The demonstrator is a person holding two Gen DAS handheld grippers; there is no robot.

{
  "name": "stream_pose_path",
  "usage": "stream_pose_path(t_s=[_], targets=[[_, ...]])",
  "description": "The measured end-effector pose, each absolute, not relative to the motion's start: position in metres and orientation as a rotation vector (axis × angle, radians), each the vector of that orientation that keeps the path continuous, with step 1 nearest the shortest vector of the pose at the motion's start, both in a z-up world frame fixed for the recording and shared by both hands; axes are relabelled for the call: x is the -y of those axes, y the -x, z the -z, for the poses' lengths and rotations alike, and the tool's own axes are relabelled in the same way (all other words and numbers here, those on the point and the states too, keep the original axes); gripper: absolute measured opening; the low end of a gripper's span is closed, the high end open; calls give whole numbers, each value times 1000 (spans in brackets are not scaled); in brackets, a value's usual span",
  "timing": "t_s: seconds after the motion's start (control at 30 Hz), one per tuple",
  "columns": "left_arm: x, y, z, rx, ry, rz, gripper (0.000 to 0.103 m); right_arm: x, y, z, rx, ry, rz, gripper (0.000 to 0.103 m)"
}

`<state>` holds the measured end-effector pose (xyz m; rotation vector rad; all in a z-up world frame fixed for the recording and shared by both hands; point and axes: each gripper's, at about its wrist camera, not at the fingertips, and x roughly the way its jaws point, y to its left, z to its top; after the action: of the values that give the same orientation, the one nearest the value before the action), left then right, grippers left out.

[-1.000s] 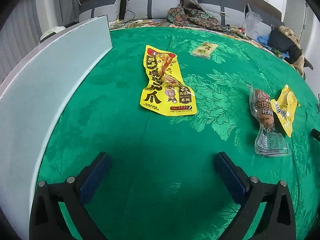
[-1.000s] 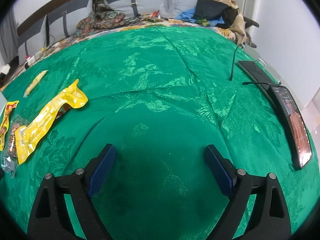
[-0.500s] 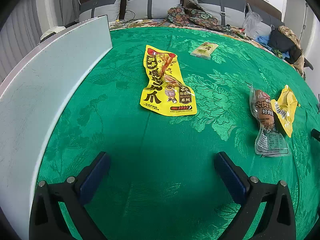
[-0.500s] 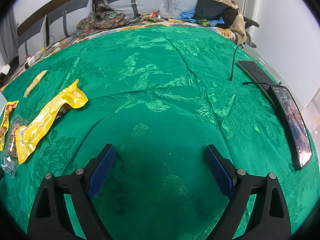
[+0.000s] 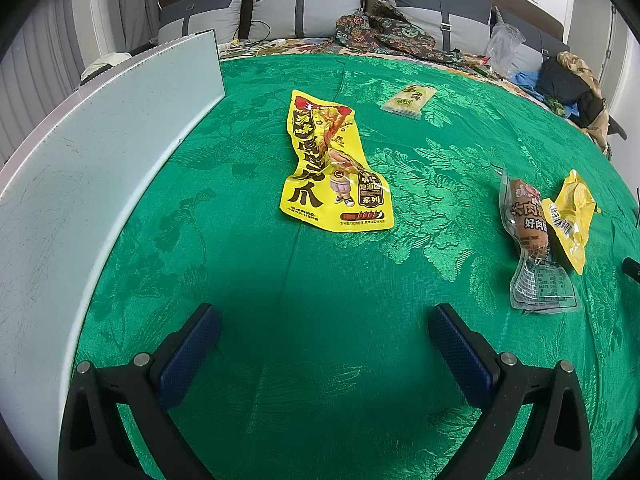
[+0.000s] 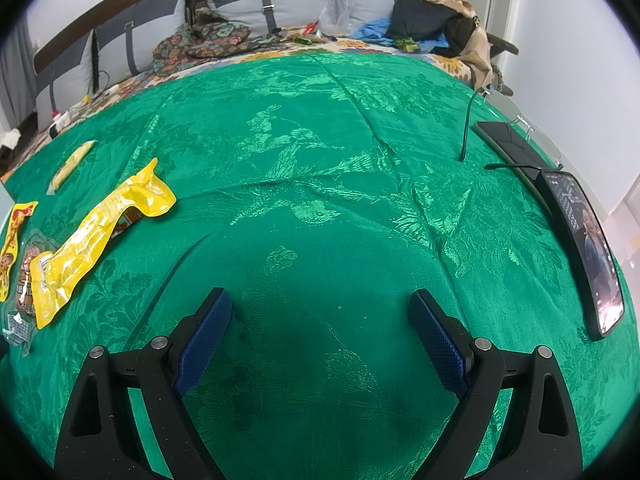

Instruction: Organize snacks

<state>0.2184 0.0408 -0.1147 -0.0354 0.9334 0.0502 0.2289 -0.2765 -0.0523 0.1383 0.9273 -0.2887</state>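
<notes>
Several snack packs lie on a green patterned cloth. A long yellow chicken-feet pack rests ahead of my left gripper, which is open and empty. Farther back is a small pale cracker pack. To the right lie a clear-wrapped sausage and a yellow pouch partly over it. In the right wrist view the yellow pouch and sausage sit at far left, the cracker pack behind. My right gripper is open over bare cloth.
A pale grey-white flat box runs along the left edge of the table. A phone with a lit screen, a dark tablet and a cable lie at the right edge. A sofa with cushions and clothes stands behind.
</notes>
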Motion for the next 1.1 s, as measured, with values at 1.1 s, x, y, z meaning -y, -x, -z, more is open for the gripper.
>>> stream_pose_path(t_s=[1.1], targets=[[-40,-218,115,-934,36,-51,103,277,-230,53,-918,-132,294,93]])
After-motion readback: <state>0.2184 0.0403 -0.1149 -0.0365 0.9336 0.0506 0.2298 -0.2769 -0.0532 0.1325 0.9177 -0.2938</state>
